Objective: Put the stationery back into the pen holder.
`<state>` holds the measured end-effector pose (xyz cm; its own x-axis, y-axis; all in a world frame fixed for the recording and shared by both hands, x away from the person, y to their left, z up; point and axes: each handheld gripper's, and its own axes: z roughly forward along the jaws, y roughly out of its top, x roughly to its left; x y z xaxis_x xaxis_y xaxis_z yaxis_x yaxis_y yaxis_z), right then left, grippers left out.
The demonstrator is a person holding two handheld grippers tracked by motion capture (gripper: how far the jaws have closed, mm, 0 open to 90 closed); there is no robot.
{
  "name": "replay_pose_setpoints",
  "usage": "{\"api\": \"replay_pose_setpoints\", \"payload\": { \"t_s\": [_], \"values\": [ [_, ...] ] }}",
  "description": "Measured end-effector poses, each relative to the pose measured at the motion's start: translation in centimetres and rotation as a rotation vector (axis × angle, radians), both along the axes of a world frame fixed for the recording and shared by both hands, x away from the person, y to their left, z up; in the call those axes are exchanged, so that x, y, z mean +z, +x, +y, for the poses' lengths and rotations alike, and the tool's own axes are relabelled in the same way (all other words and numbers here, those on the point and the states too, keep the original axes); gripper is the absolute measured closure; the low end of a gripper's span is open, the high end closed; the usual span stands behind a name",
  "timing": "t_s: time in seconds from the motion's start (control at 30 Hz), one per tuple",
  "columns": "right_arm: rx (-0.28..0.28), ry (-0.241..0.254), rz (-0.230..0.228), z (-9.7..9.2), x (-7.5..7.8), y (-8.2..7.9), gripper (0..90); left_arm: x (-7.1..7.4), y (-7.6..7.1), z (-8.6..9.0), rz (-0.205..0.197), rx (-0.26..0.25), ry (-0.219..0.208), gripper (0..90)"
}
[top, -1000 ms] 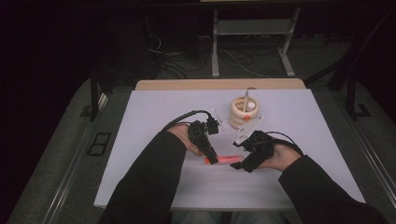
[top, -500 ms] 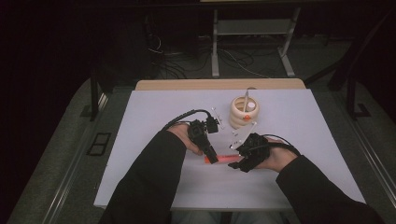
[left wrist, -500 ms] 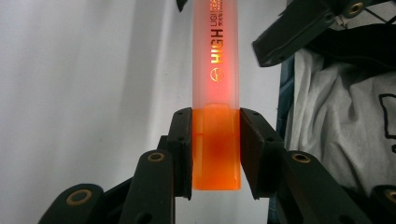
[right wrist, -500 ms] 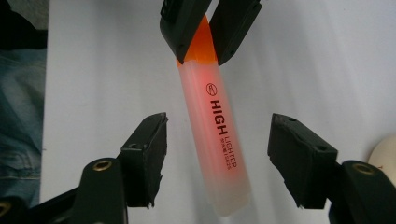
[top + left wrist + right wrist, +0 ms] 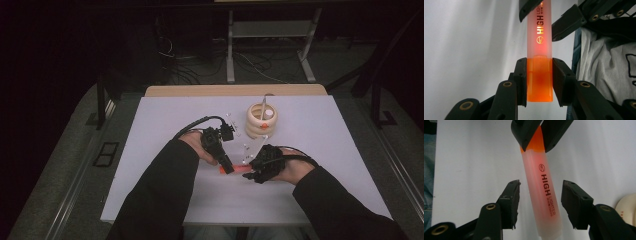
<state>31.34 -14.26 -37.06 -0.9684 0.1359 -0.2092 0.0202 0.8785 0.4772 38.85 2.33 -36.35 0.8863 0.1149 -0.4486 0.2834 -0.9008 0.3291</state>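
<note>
Between matte black left tongs (image 5: 539, 80), translucent orange highlighter (image 5: 539, 50)

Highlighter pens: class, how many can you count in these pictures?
1. The highlighter lies level between the two hands over the white table: the left gripper clamps its orange end, while the right gripper straddles its frosted body, pads apart from it.

Right hand-held gripper (image 5: 540, 205) jaws lately narrowing around highlighter (image 5: 544, 192), not touching.

White rectangular tabletop (image 5: 165, 130). Stack of cream tape rolls (image 5: 261, 121), far centre-right of the tabletop. Small pale scattered bits (image 5: 247, 147), just before the stack.
</note>
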Motion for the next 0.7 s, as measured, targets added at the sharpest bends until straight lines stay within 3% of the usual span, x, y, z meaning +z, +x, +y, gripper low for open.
{"api": "replay_pose_setpoints", "payload": {
  "t_s": [0.4, 0.7],
  "values": [
    [-0.006, -0.012, -0.024, 0.35, -0.06, 0.06, 58.3, -0.01, 0.17, -0.06, 0.011, 0.019, -0.006, 65.9],
    [0.020, -0.038, -0.060, 0.64, -0.15, 0.04, 63.6, 0.02, 0.36, 0.02, 0.004, 0.021, -0.005, 65.9]
  ]
}}
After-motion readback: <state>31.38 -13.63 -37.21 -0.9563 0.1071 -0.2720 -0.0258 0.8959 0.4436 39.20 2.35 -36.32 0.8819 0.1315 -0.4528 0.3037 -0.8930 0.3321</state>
